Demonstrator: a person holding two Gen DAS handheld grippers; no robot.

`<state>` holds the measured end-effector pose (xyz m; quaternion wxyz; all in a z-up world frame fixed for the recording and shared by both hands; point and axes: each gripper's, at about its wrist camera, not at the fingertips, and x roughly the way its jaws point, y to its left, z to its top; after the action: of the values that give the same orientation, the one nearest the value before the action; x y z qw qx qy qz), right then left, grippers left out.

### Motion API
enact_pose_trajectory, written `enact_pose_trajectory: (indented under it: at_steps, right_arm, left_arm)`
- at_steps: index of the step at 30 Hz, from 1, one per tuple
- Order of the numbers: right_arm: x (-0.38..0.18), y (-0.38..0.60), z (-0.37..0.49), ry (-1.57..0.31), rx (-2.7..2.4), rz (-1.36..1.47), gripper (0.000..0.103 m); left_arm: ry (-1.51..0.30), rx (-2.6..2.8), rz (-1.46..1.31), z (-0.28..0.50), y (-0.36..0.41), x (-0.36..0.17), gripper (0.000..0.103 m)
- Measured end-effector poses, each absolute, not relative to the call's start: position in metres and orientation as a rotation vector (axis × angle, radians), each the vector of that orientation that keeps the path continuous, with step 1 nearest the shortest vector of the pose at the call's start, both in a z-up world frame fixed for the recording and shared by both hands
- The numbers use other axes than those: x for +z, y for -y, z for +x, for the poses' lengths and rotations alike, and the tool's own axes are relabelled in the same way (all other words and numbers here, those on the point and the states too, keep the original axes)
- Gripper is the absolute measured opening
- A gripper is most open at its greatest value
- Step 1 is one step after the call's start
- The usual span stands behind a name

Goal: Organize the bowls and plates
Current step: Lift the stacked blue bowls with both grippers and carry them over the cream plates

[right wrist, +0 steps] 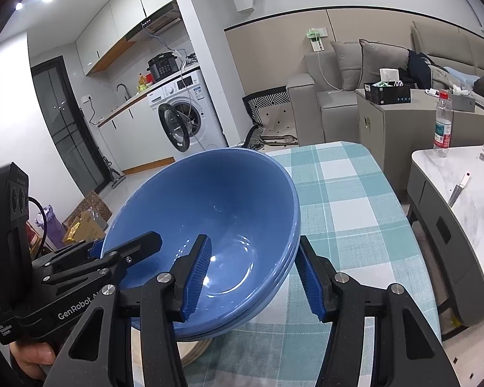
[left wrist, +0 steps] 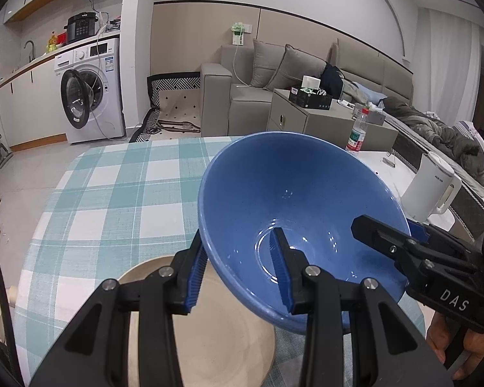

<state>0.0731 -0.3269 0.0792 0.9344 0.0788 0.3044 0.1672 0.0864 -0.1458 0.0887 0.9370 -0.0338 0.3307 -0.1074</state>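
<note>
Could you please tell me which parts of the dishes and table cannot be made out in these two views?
- Left wrist view: the beige plate is mostly hidden by the left gripper and the blue bowl.
- Right wrist view: whether one bowl or a stack is held; two rims show at the right gripper.
- Both views: the table near edge is cut off.

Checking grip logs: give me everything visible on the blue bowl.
The glossy blue glazed bowl is deep and round, empty, with highlights inside. In the right wrist view a second rim line suggests two nested bowls. It is tilted, lifted above the beige plate and checked tablecloth. The left gripper and right gripper each clamp its wall, one finger inside, one outside.
</note>
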Motion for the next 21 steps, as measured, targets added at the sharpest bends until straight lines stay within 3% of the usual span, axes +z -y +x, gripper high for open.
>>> enact_pose_trajectory:
  at_steps: [21]
  right_arm:
    - [0.096, 0.275, 0.045, -0.612, 0.412, 0.097, 0.055]
  left_arm:
    - [-0.625, -0.162, -0.098, 0.057, 0.101, 0.105, 0.037]
